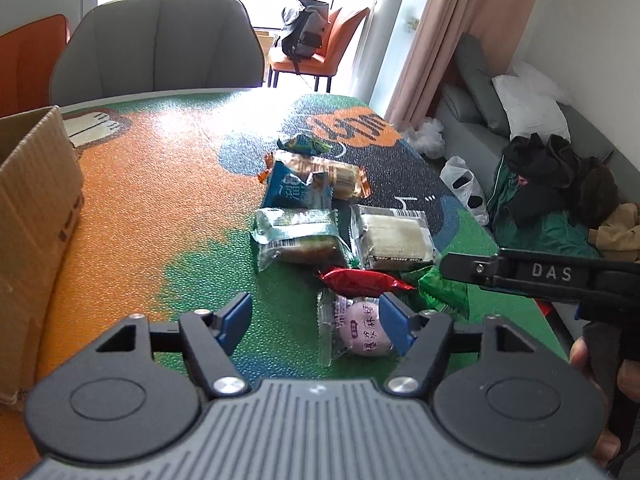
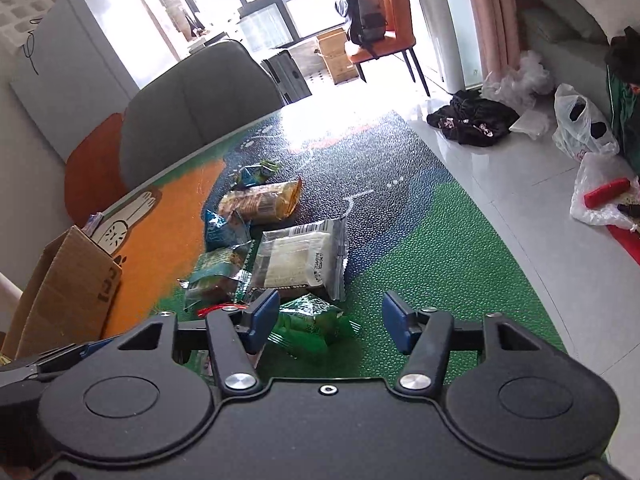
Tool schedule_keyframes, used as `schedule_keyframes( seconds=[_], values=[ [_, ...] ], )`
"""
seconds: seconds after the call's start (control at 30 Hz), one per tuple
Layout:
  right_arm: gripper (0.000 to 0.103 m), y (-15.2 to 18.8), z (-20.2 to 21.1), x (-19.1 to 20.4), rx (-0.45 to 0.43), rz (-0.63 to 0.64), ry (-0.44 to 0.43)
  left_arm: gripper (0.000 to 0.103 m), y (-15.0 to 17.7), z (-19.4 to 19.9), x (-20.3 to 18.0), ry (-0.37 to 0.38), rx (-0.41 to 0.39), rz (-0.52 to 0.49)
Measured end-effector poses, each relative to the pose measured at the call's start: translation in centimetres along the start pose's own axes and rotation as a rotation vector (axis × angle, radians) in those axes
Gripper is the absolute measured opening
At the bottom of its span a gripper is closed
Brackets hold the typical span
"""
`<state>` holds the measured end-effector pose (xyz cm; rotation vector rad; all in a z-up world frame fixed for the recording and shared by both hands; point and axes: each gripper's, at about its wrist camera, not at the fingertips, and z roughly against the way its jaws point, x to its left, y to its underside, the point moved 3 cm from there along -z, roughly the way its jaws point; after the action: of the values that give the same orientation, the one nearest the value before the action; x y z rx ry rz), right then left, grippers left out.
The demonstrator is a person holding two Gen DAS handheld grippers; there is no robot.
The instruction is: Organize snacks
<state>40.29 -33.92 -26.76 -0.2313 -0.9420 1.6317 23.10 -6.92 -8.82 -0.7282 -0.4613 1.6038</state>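
Spread across a colourful patterned table [image 1: 160, 200]: a loose cluster of wrapped snacks beside a cardboard box [image 1: 32, 216] standing at the table's left edge. Left gripper [image 1: 314, 322] low over the near end of the cluster, blue pads spread wide and gripping nothing, with a clear pouch holding a pale purple mochi [image 1: 356, 330] lying just inside its right-hand pad. Just beyond, a red foil candy [image 1: 360, 282]; to its right, a green packet [image 1: 444, 290] partly under the other tool. Further back, a green-wrapped cake [image 1: 298, 236] and a clear pack of white cake [image 1: 394, 236] side by side, then a blue packet [image 1: 296, 188], a long cracker pack [image 1: 332, 172] and a small teal packet [image 1: 306, 145]. Right gripper [image 2: 330, 322] likewise parted and empty, hovering over the green packet [image 2: 308, 320], which lies between its pads nearer the left one. Behind the table, a grey chair [image 1: 160, 44]; further off, an orange chair carrying a dark backpack [image 1: 304, 32].
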Motion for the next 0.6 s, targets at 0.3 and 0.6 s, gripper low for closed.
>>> schedule_keyframes(
  seconds=[0.3,0.6],
  values=[
    [0.056,0.0,-0.2,-0.6,0.013,0.008,0.003,0.069,0.2,-2.0,-0.9,0.033,0.027,-0.010],
    [0.056,0.5,0.8,-1.8,0.025,-0.018,0.025,0.063,0.8,-3.2,-2.2,0.051,0.047,-0.031]
  ],
)
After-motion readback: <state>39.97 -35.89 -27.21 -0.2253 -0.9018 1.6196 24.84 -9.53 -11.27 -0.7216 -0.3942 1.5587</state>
